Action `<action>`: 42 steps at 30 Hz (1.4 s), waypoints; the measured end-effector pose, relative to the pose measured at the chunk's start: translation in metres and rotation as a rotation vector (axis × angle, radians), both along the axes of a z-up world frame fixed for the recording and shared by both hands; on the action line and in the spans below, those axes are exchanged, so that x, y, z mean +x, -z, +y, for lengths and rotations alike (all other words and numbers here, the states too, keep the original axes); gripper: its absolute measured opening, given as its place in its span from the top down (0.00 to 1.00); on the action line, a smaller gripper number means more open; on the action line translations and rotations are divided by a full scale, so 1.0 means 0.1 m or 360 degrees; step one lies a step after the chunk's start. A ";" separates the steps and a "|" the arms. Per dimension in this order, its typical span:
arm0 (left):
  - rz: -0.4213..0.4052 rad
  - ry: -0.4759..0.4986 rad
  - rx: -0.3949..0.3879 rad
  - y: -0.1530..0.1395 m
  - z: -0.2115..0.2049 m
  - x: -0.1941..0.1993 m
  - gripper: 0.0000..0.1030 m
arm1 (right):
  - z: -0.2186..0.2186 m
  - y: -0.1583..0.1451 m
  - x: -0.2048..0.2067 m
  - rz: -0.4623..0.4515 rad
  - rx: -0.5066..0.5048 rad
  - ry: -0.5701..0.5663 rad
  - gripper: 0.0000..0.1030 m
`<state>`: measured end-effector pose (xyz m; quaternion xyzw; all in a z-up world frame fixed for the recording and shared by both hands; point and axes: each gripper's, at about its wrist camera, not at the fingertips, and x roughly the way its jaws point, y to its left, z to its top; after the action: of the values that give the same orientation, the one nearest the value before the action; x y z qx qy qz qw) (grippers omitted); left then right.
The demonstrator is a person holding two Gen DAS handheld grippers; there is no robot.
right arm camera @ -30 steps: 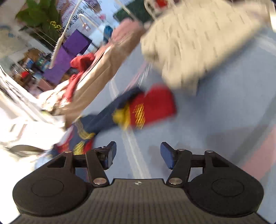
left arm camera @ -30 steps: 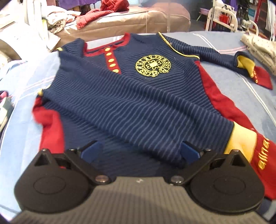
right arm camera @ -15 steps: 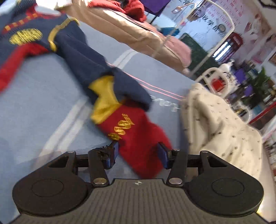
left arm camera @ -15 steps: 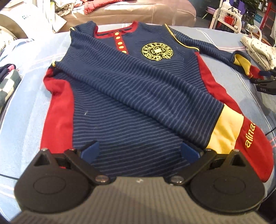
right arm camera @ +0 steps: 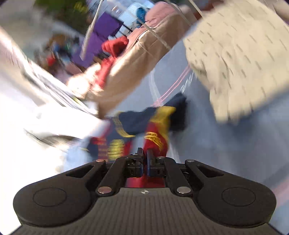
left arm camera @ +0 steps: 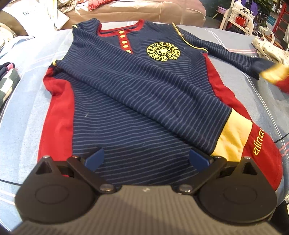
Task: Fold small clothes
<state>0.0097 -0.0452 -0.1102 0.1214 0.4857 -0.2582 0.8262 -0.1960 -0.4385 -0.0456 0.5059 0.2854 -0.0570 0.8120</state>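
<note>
A navy striped child's top with red side panels, yellow buttons and a yellow emblem lies flat on the blue bed sheet. One sleeve is folded across its front, its yellow and red cuff near my left gripper. My left gripper is open and empty over the hem. The other sleeve stretches right; its red and yellow cuff looks blurred and lifted. In the blurred right wrist view my right gripper is shut on that red cuff.
A cream dotted garment lies at the right of the bed, large in the right wrist view. Folded dark and checked clothes lie at the left edge. A tan sofa with red clothing stands behind the bed.
My right gripper has closed on the red cuff of the outstretched sleeve and swung with it; that cuff has lifted. My left gripper stays open over the hem.
</note>
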 end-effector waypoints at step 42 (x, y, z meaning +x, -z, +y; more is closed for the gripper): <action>-0.0148 -0.0286 0.0079 -0.24 1.51 -0.28 0.08 | 2.46 0.49 1.68 0.0122 -0.0089 -0.0916 0.32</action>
<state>-0.0180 0.1055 -0.0864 0.1095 0.4621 -0.1651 0.8644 -0.0276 -0.1930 -0.0950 0.3790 0.4462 0.1488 0.7970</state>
